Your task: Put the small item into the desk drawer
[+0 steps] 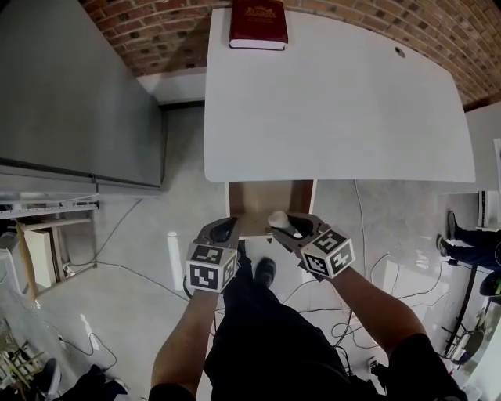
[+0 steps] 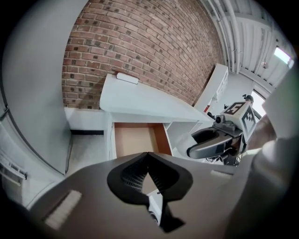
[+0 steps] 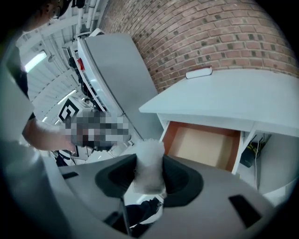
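Small item (image 3: 148, 165): white, soft-looking and matt, with a rounded top; clamped between the two dark pads of the right gripper (image 3: 149, 176), its upper end sticking out past the tips.
Place of the item: in the head view just over the front part of the open drawer (image 1: 270, 205), held in the air, not lying inside.
Right gripper jaws: grasping the small item, set apart by its width.
Left gripper (image 2: 148, 158): jaws clenched, tips meeting in a point, nothing between them; just beside the drawer's front left corner in the head view.
Marker cubes (image 1: 211, 266): white faces with black square patterns, one on each gripper.
Drawer: pulled out under the desk, rectangular, with a smooth light-brown wooden bottom, reddish-brown inner walls and white outer sides; no contents visible.
Desk (image 1: 337, 102): flat white top, smooth, with rounded corners and a small round hole near the far right.
Book (image 1: 258, 23): dark red hard cover, lying flat at the far edge of the desk.
Wall (image 1: 156, 31): rough red brick with pale joints.
Cabinet (image 1: 70, 86): plain grey, smooth panel, left of the desk.
Floor (image 1: 133, 305): pale and glossy, with thin cables lying across it.
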`<action>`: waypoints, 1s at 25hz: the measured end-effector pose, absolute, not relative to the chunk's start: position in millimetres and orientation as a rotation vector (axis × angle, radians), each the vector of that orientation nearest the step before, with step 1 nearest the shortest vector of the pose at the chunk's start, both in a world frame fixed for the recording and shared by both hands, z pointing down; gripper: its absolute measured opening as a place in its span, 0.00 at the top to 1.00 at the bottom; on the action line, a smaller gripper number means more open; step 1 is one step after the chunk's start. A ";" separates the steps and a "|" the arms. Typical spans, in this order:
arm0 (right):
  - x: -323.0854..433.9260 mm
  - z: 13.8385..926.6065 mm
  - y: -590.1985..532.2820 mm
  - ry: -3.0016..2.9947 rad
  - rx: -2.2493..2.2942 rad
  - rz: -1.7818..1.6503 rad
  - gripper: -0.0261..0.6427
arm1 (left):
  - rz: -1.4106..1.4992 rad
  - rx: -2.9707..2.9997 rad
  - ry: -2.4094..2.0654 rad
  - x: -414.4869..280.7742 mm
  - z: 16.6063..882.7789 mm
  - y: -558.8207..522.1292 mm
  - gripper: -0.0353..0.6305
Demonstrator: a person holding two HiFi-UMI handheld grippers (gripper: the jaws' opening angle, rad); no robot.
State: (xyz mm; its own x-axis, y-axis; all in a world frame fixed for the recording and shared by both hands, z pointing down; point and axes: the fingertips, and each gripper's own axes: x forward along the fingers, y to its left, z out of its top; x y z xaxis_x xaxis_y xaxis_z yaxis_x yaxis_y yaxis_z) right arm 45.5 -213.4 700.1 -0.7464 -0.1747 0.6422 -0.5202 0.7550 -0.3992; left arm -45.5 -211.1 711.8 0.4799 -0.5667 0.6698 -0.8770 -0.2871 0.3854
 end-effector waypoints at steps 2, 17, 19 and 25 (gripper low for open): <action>43.3 715.6 -215.0 -2.340 0.508 0.769 0.72 | 0.525 1.951 -1.191 -48.8 725.0 -211.3 0.93; 36.8 814.8 -254.8 -2.248 0.454 0.676 0.72 | 0.638 1.937 -1.083 -25.5 793.4 -234.6 0.93; 38.0 828.9 -261.2 -2.239 0.457 0.662 0.72 | 0.654 1.942 -1.071 -22.0 801.2 -237.2 0.93; 44.7 861.6 -276.4 -2.211 0.463 0.638 0.72 | 0.673 1.934 -1.083 -16.0 818.9 -246.4 0.93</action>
State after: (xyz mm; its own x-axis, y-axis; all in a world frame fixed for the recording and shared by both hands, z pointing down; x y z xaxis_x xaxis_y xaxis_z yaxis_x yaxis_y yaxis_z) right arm 44.7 -276.4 861.6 -0.6345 -0.1219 0.7633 -0.5098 0.8082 -0.2947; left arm -16.0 -246.4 818.9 0.4914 -0.4420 0.7504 -0.8686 -0.3117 0.3853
